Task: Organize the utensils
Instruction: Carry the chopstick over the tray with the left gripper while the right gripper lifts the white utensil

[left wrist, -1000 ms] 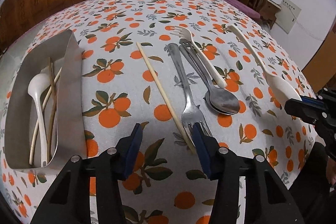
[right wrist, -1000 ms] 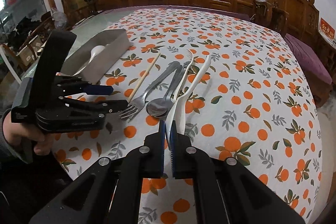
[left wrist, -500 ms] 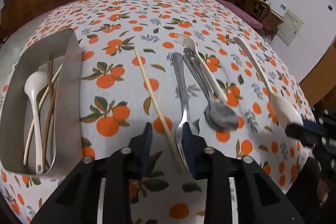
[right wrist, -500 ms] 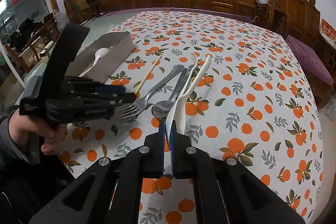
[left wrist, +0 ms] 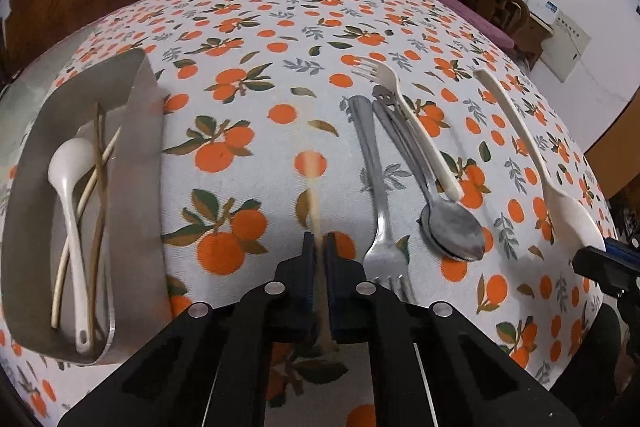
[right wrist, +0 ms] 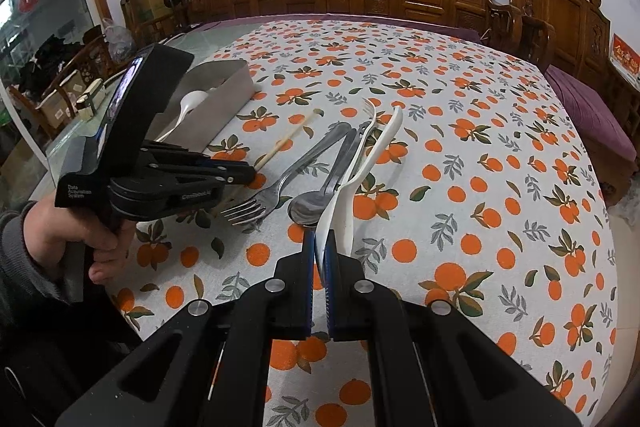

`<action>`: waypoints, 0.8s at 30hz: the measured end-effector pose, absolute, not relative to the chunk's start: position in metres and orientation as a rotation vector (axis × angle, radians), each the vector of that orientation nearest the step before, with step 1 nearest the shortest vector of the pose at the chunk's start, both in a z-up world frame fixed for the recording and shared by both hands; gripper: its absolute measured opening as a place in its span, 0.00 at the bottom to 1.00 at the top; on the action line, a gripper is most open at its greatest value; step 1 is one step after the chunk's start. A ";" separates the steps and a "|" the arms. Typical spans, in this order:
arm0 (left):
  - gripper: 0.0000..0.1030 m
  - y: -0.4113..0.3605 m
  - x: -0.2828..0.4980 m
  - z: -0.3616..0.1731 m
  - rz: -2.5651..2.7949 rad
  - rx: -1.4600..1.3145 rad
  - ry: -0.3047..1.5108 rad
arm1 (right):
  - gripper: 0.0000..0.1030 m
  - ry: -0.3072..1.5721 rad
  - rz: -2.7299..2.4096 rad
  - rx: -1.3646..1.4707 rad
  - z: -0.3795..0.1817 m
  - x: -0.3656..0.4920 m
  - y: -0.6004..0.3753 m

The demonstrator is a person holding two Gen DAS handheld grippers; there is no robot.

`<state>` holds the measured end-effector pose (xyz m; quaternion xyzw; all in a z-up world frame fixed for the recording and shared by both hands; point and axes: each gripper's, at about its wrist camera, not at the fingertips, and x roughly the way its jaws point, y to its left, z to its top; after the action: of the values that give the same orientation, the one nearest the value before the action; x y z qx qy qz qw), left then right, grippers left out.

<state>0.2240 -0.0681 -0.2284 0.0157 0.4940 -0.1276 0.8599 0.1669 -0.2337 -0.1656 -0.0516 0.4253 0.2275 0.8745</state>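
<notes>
- Left tongs (left wrist: 319,247), jaws just closed, pinch a blurred chopstick (left wrist: 314,195) at lower centre; gripped near its end, it may pivot or slip.
- Right tongs (right wrist: 320,259) clamp the white spoon (right wrist: 360,179); swinging it could scatter the fork (right wrist: 276,187) beside it on the counter (right wrist: 480,147).

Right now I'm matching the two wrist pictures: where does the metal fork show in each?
Left wrist view: the metal fork lies right of centre, tines toward the camera, beside the left hand-held gripper.
Right wrist view: it lies left of centre, tines nearest.
Shared landmark: the metal spoon alongside it.
</notes>
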 end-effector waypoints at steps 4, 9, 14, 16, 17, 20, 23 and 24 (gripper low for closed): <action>0.04 -0.056 0.220 -0.219 -0.271 0.013 1.014 | 0.06 0.887 0.476 -0.112 -0.163 0.169 -0.231; 0.04 -0.046 0.210 -0.201 -0.269 0.023 0.964 | 0.06 0.880 0.485 -0.126 -0.158 0.171 -0.221; 0.04 -0.034 0.203 -0.183 -0.263 0.024 0.924 | 0.06 0.861 0.512 -0.136 -0.149 0.172 -0.203; 0.04 -0.027 0.200 -0.176 -0.258 0.018 0.908 | 0.06 0.853 0.524 -0.137 -0.145 0.174 -0.195; 0.04 -0.022 0.199 -0.172 -0.254 0.012 0.900 | 0.06 0.849 0.529 -0.139 -0.143 0.174 -0.191; 0.04 -0.009 0.198 -0.164 -0.243 -0.001 0.887 | 0.06 0.838 0.547 -0.144 -0.138 0.176 -0.179; 0.04 0.005 0.196 -0.157 -0.231 -0.006 0.874 | 0.06 0.829 0.564 -0.151 -0.134 0.179 -0.167; 0.04 0.008 0.196 -0.156 -0.229 -0.009 0.872 | 0.06 0.825 0.571 -0.155 -0.133 0.181 -0.161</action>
<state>0.1956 0.0080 -0.1556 -0.0042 0.4216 -0.1106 0.9000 0.1807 -0.1611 -0.1328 -0.0743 0.3949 0.2735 0.8739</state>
